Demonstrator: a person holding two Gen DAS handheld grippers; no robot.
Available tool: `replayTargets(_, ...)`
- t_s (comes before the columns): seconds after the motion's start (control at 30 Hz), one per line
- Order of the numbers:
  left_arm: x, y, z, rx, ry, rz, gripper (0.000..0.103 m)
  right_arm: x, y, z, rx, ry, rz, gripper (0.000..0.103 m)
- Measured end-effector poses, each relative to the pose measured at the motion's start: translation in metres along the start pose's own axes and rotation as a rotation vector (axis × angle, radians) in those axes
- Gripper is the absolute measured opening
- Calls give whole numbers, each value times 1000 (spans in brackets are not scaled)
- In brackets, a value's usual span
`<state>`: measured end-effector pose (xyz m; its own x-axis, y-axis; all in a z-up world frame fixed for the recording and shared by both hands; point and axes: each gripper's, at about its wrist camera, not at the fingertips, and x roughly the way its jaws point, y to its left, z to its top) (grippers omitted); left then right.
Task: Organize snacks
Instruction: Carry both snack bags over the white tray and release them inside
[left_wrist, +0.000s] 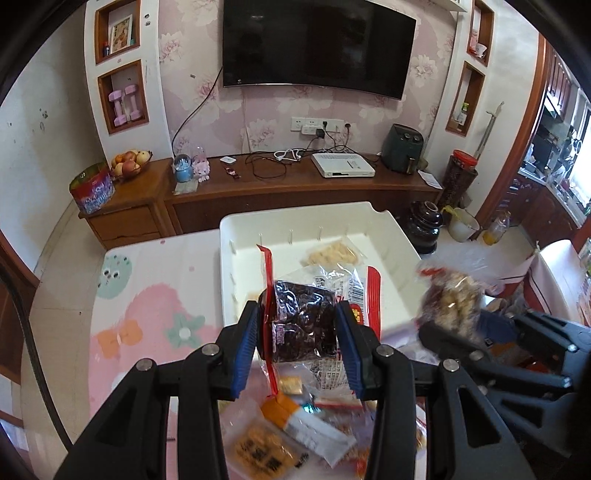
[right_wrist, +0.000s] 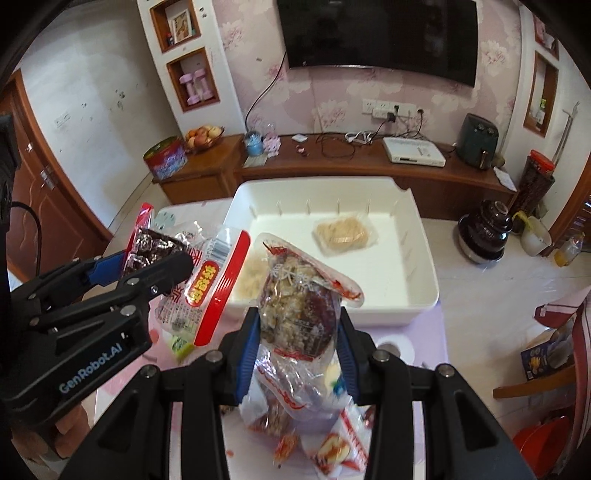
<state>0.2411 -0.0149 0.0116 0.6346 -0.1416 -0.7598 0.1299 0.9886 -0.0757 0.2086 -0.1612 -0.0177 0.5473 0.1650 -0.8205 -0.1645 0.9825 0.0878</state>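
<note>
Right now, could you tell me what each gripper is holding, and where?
Left gripper: clear red-edged packet of dark dried fruit, clamped across its middle. Right gripper: clear bag of mixed nuts, likewise.

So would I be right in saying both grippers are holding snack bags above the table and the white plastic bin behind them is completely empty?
Not quite: the white plastic bin is not empty. The right wrist view shows a clear packet of pale snacks lying in it. The rest holds: the left gripper and right gripper each clamp a snack bag.

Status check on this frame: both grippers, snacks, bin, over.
Left gripper shut on dark date packet; right gripper shut on nut-and-date bag. White bin ahead, pale snack packs inside. Path clear; loose packets below.
</note>
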Motion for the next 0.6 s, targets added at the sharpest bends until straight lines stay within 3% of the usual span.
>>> replayTargets(0.27,34,4,31,15,22,58,40,15,-20,44,63,-38,-55,40)
replayTargets(0.6,81,8,52,8,71,88,40,60,-35,76,106,18,-93,40)
